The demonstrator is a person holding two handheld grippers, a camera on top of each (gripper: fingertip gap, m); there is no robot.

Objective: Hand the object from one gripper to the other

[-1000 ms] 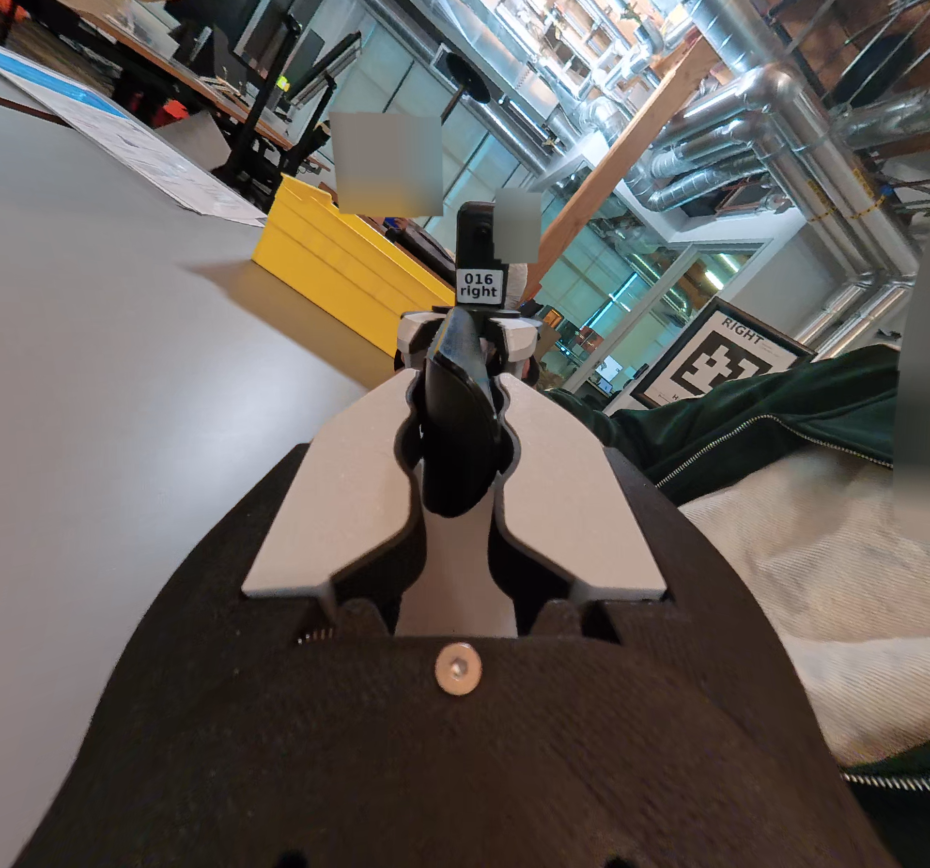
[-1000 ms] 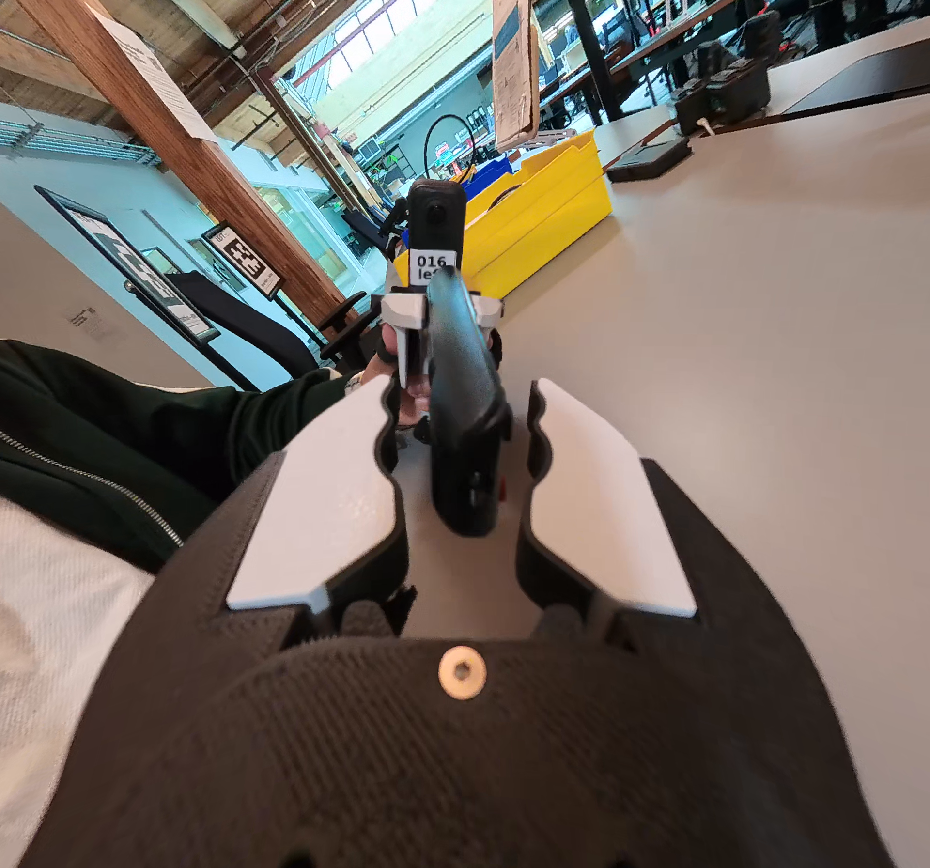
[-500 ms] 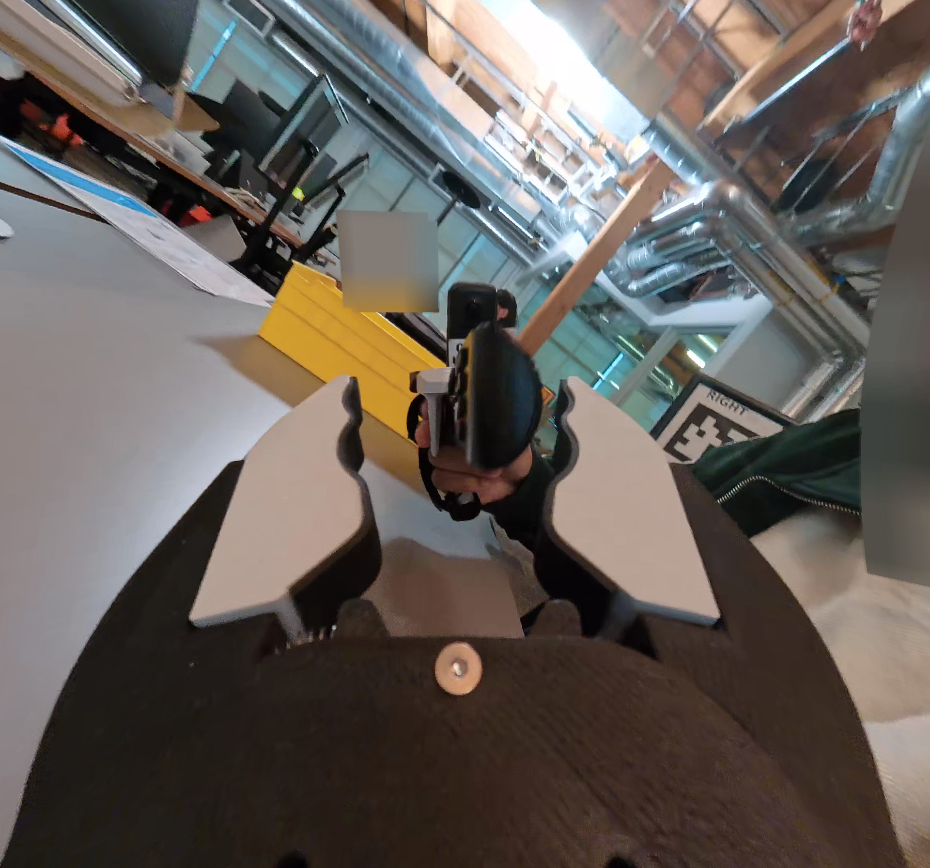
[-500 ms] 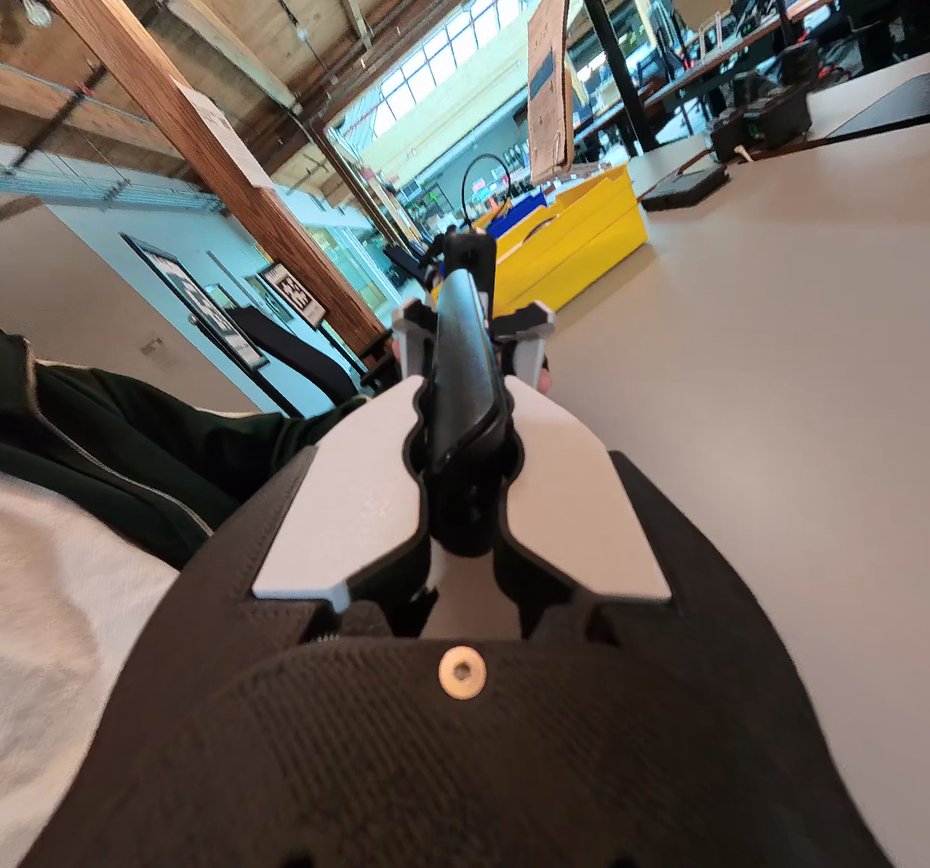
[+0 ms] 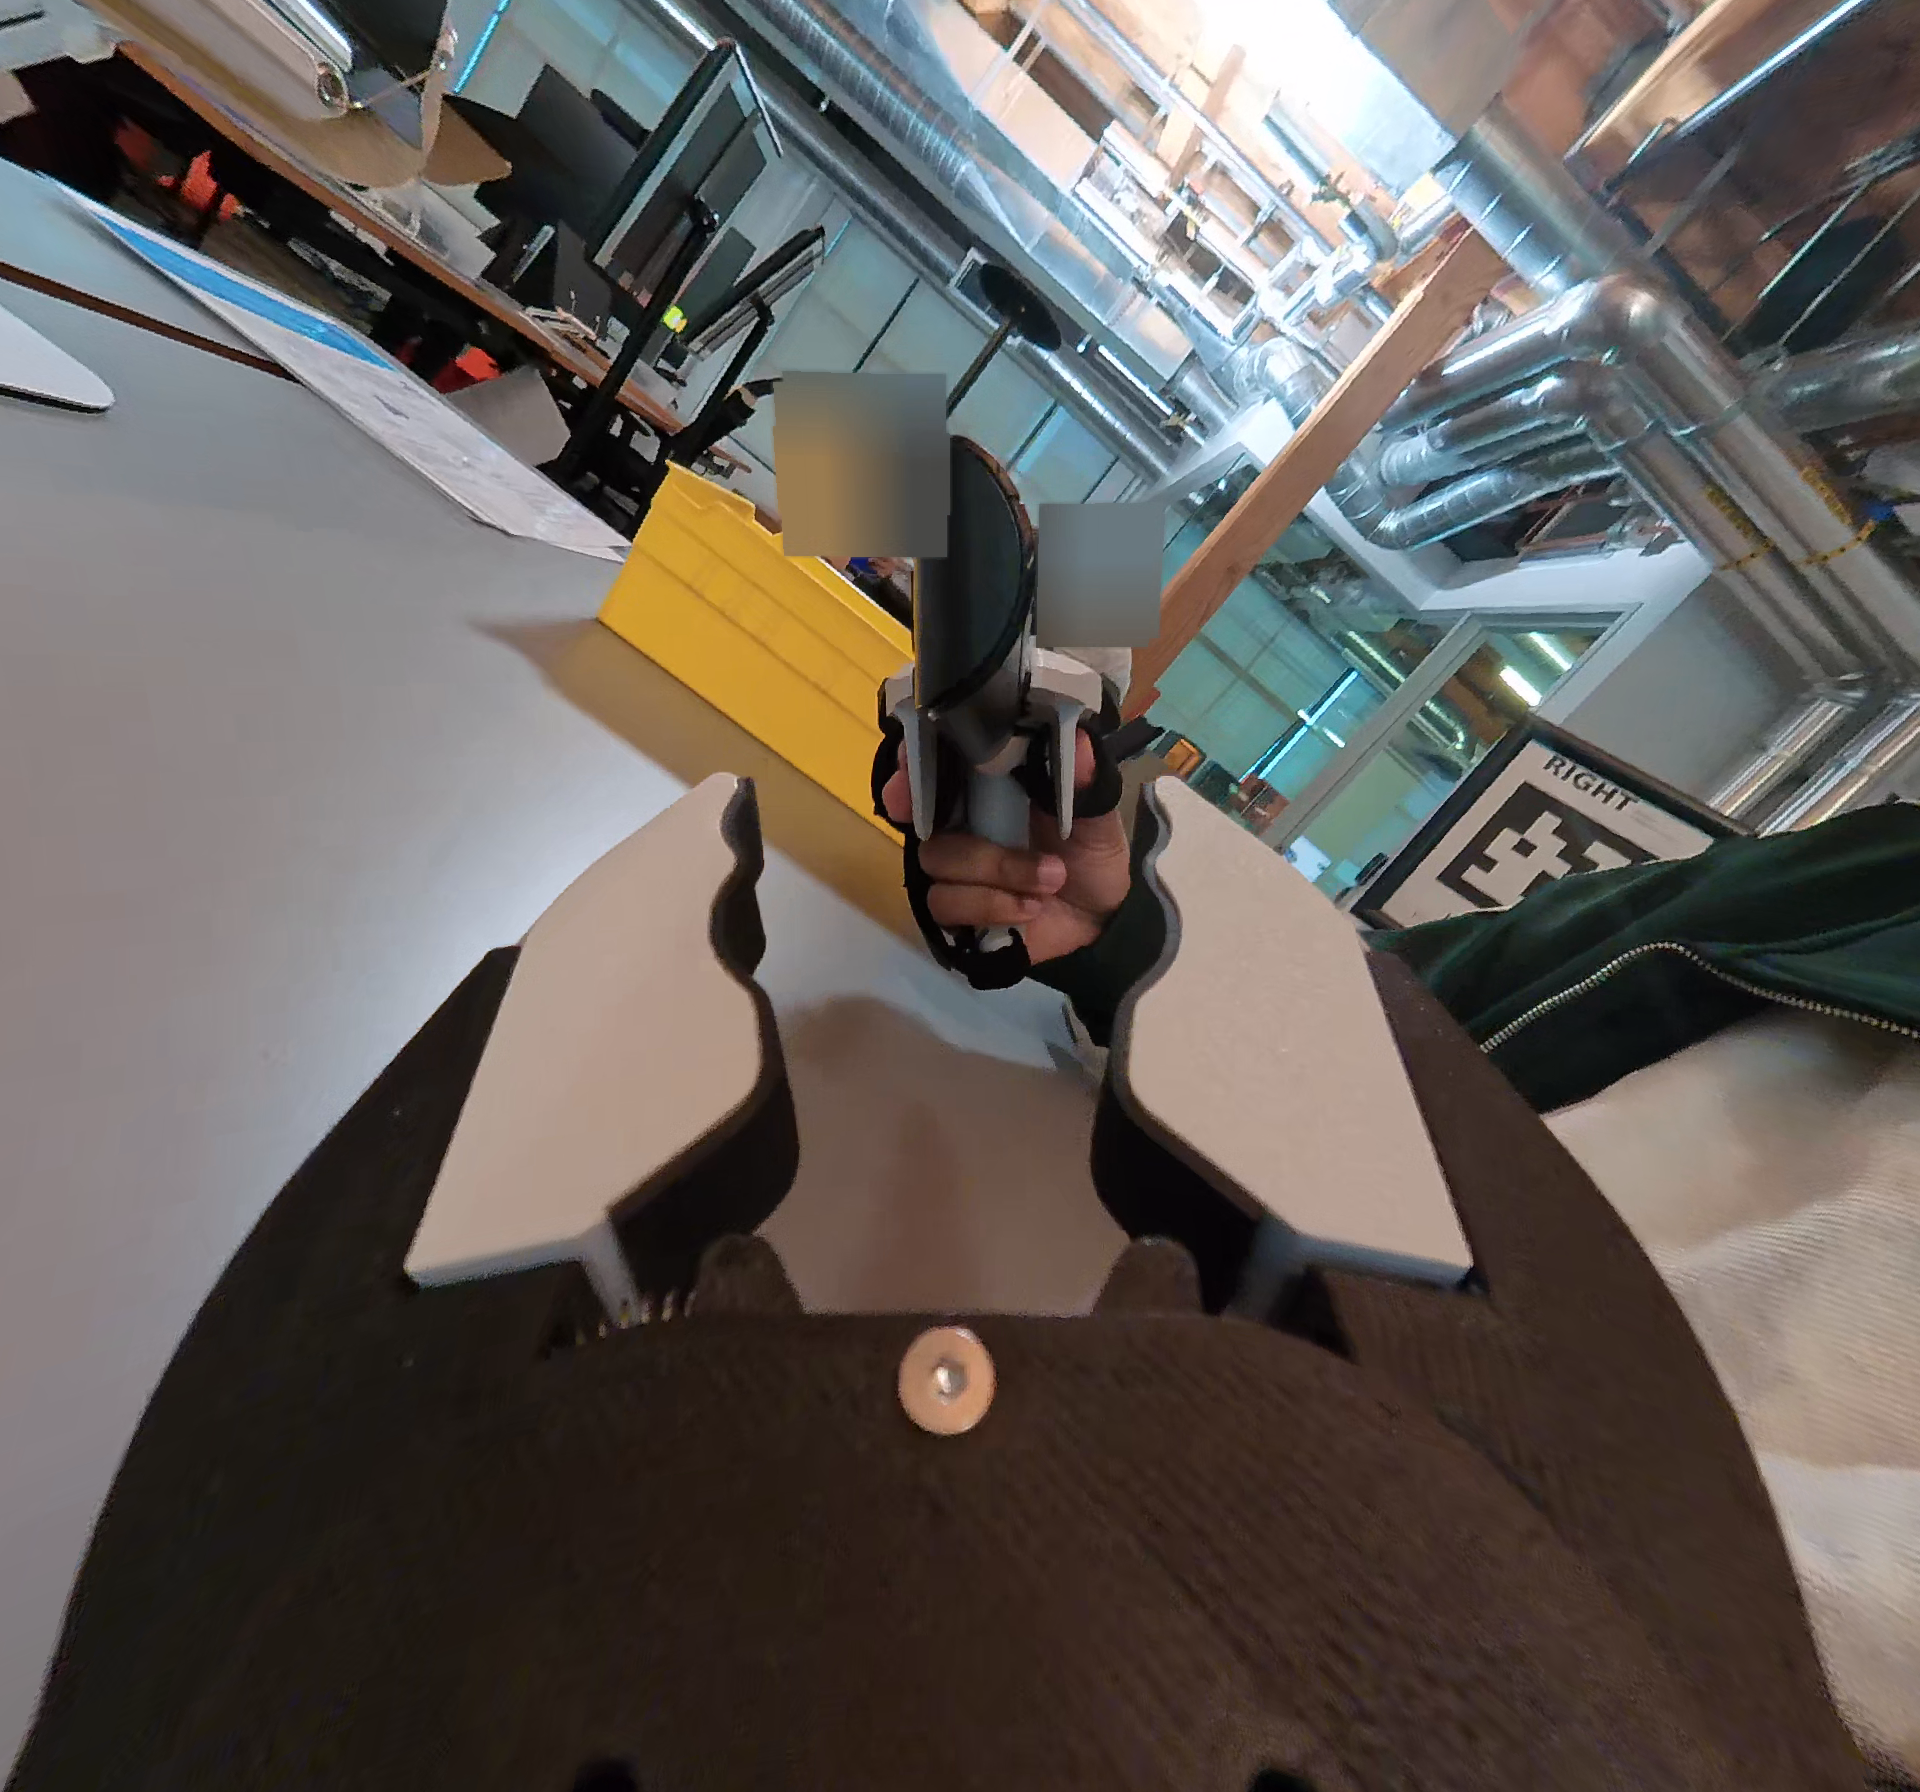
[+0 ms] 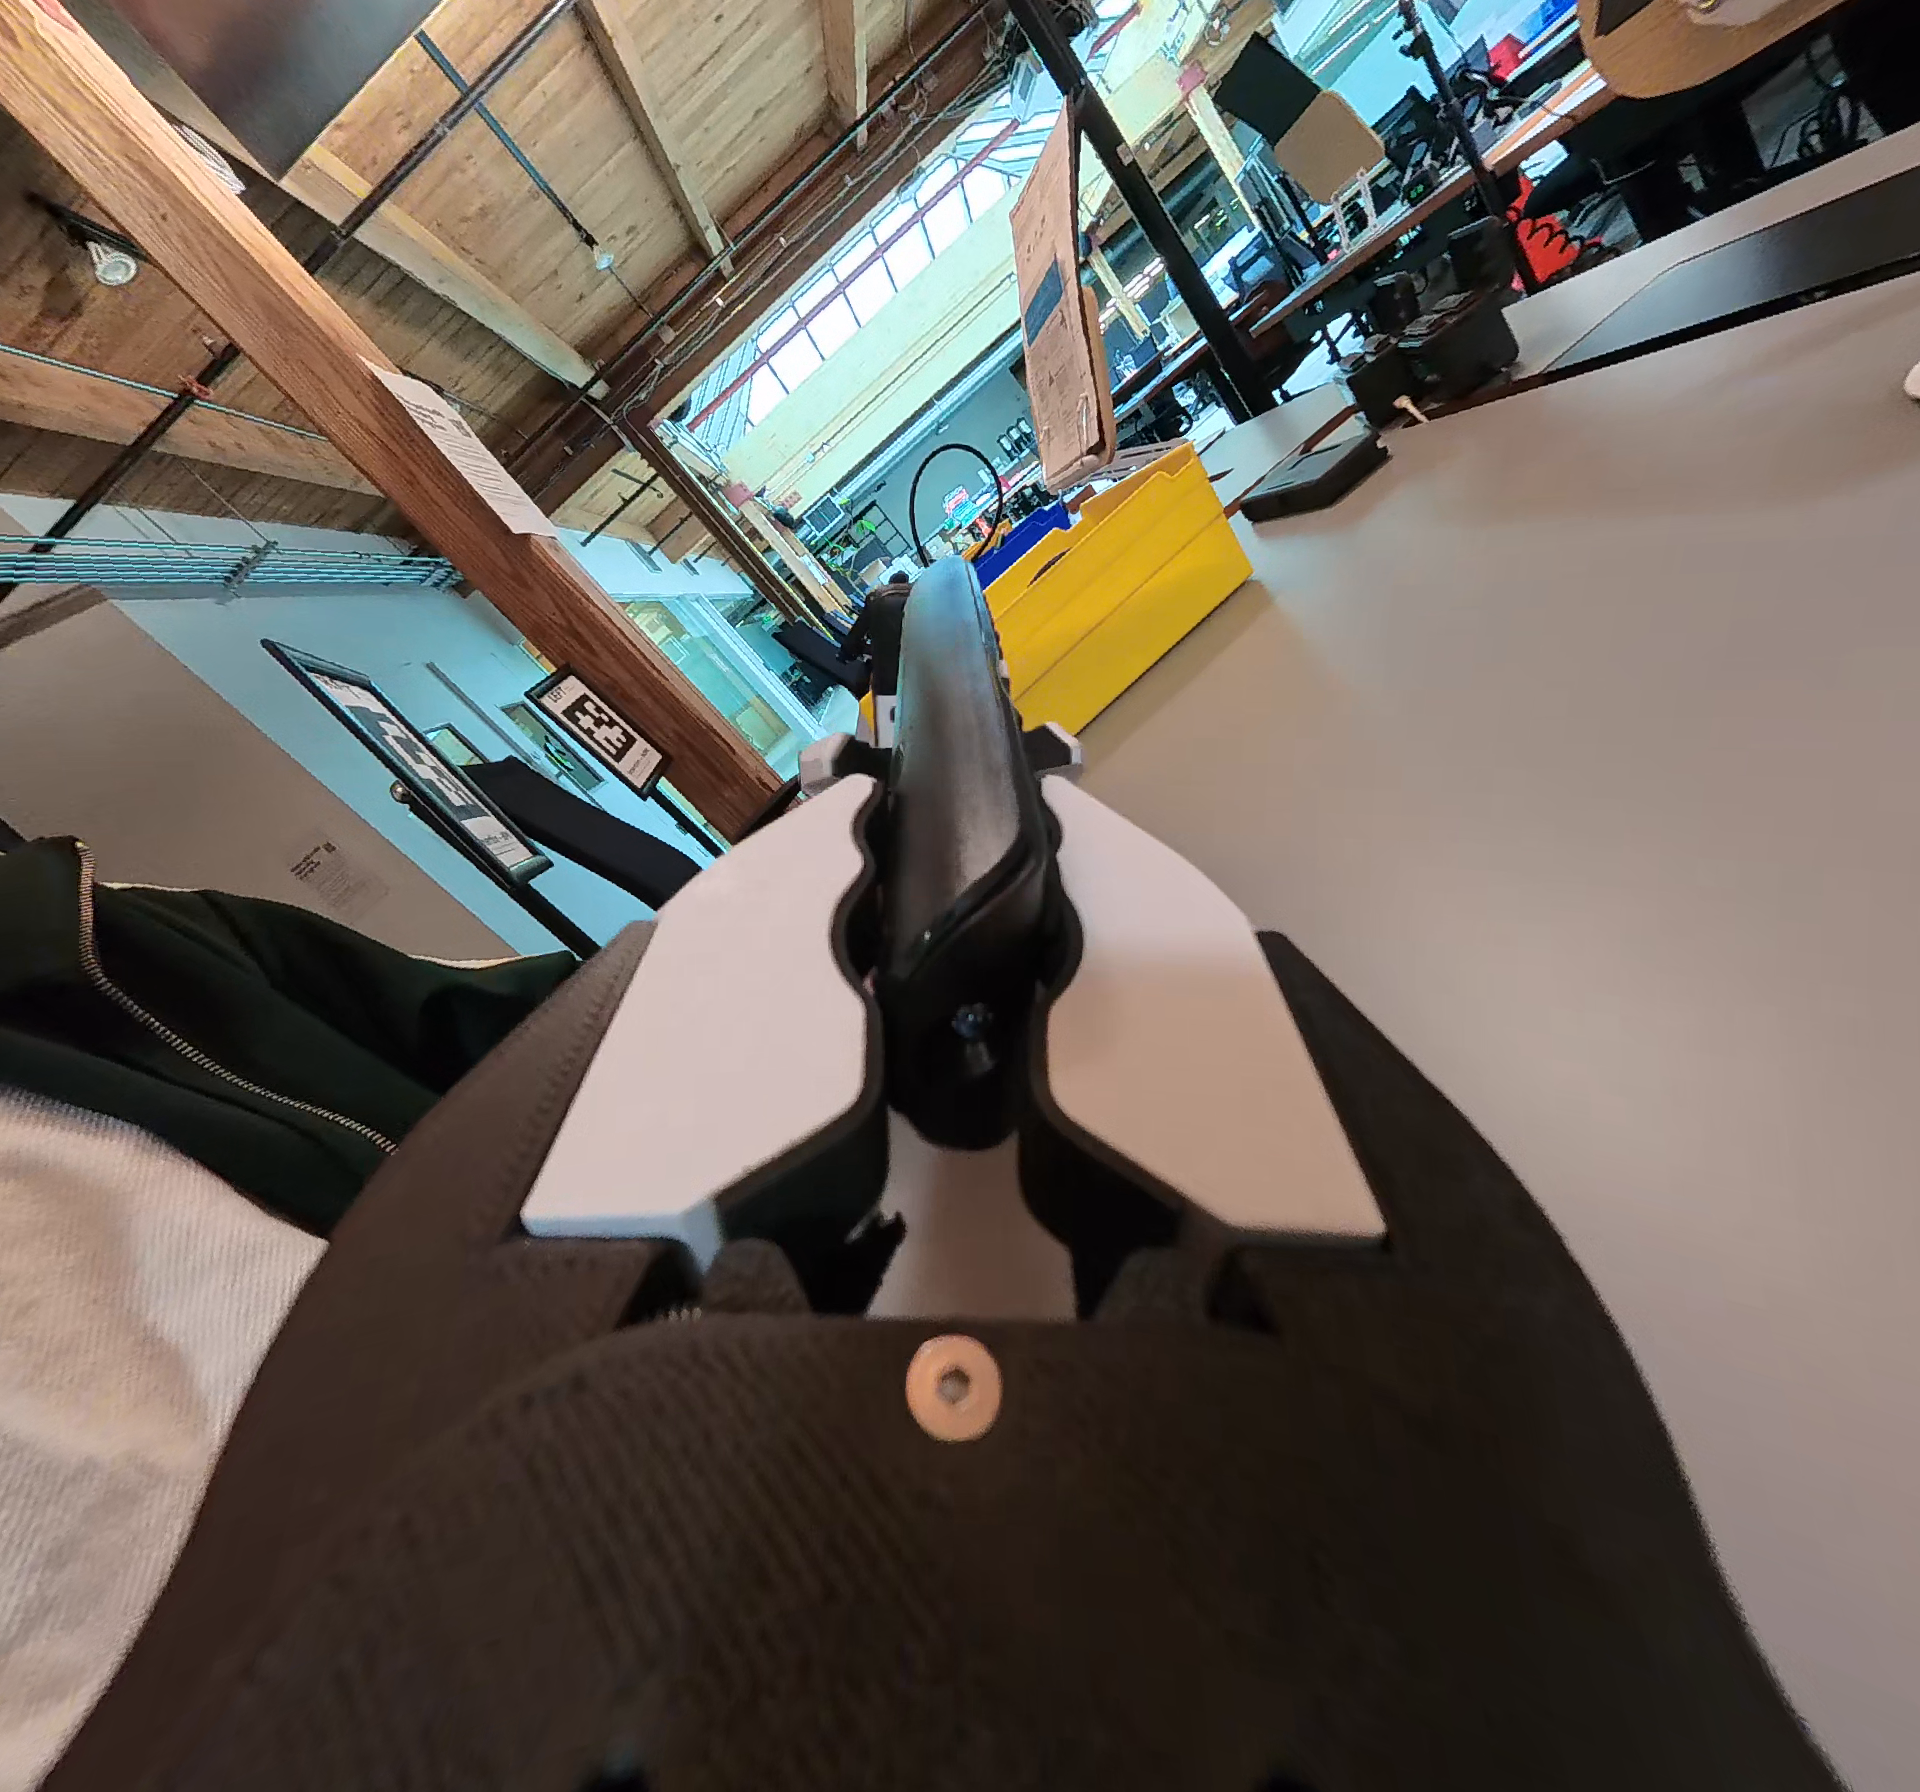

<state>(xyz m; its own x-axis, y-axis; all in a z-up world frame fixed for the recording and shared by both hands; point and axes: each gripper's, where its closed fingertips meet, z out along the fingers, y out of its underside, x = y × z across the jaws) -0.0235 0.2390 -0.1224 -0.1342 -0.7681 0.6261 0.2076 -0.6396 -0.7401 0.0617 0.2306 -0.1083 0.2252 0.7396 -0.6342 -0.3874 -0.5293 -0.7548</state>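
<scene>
The object is a black, flat, oval thing with a glossy face. My right gripper [image 6: 956, 807] is shut on its lower end, and the object [image 6: 951, 755] sticks out forward between the white fingers. In the left wrist view the object [image 5: 971, 579] stands upright in the right gripper [image 5: 982, 755], which a hand holds above the table. My left gripper [image 5: 948, 807] is open and empty, a short way back from the object and facing it. In the right wrist view the left gripper [image 6: 1060, 755] is mostly hidden behind the object.
A grey table [image 5: 260, 755] lies under both grippers. A yellow bin [image 5: 758, 620] stands at its far edge and shows in the right wrist view too [image 6: 1122, 589]. Papers [image 5: 416, 423] lie at the far left. A person's dark green sleeve [image 5: 1662, 942] is at the right. My right fingertips sit around 10 cm from my left ones.
One second ago my left gripper held the object and the right was open around it. The right shut on it, the left opened and drew back, and the object went with the right.
</scene>
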